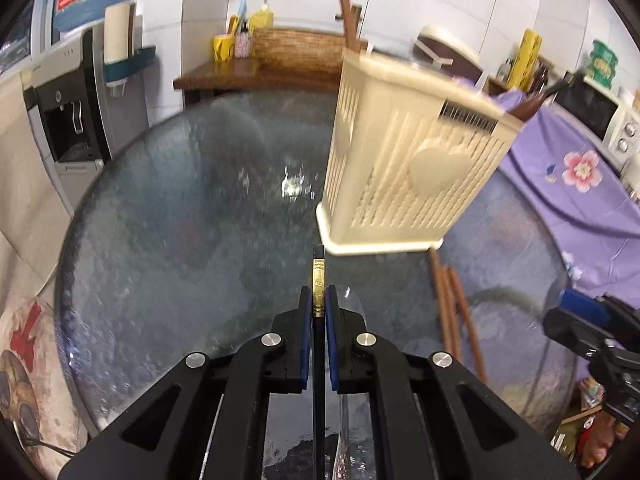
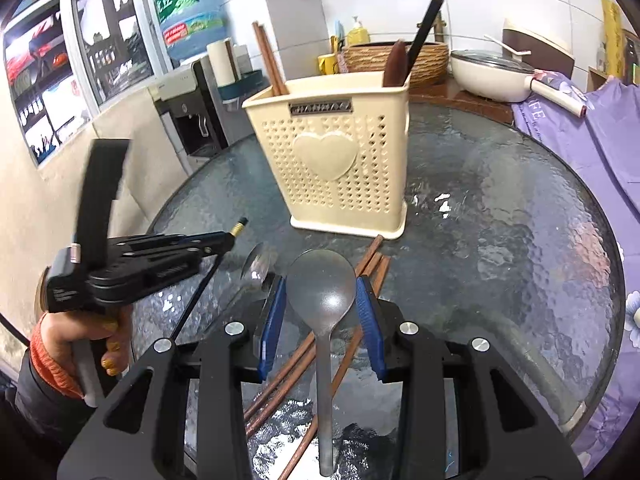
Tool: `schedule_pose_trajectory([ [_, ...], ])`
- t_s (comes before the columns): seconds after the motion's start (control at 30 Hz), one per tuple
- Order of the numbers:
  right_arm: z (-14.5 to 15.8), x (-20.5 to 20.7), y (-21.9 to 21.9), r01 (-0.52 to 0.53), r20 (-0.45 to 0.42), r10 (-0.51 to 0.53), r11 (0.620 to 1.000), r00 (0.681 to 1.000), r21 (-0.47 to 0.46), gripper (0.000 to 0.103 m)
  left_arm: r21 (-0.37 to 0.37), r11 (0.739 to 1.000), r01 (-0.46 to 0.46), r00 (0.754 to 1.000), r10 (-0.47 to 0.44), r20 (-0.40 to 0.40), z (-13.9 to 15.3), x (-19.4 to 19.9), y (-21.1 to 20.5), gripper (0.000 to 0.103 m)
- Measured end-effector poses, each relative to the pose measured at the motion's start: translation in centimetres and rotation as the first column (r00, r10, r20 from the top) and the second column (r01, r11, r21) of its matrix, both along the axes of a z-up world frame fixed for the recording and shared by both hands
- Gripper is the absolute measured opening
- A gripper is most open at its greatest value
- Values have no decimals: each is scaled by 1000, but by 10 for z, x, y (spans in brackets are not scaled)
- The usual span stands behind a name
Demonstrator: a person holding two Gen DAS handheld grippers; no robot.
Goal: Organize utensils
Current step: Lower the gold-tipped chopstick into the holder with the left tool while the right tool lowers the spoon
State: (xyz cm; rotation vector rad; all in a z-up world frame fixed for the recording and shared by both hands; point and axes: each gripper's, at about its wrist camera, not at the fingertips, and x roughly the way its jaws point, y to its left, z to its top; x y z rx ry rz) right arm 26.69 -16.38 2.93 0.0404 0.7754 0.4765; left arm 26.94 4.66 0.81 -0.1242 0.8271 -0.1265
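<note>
A cream perforated utensil holder (image 1: 404, 160) (image 2: 340, 160) with a heart on its side stands on the round glass table (image 1: 180, 208) (image 2: 500, 220). It holds brown chopsticks (image 2: 270, 60), a black chopstick (image 2: 430, 12) and a brown spoon (image 2: 395, 64). My left gripper (image 1: 319, 300) is shut on a black chopstick with a gold end (image 1: 319, 280), just in front of the holder; it also shows in the right wrist view (image 2: 224, 242). My right gripper (image 2: 320, 308) is open around a metal spoon (image 2: 322, 292) lying on the table. Brown chopsticks (image 1: 456, 312) (image 2: 320, 344) lie beside it.
A water dispenser (image 2: 192, 108) stands beyond the table's left edge. A wooden counter with a wicker basket (image 2: 396, 58) and a white pan (image 2: 492, 74) is behind the holder. Purple floral cloth (image 1: 580, 168) (image 2: 600, 132) covers the right side. A clear plastic spoon (image 2: 258, 266) lies near the metal one.
</note>
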Motion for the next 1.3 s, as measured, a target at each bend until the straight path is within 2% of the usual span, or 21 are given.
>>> schedule_pose_trajectory([
  [0.27,26,-4,-15,38,73,-42,998,996,50,37,-52,999,13,994,-7,113,48,-18,9,7],
  [0.53,51,-9,-25,40,118,-51,995,992,95,37,-56,998,24,980,-12,201,77,-41,8,7],
  [0.77,61,-15,-22,19,131,-32,995,991,98,37,-85,996,40,975,-21,220,85,-52,15,7],
  [1.3,93,-10,-18,-21,180,-5,989,984,144,37,-120,988,96,944,-53,325,134,-66,24,7],
])
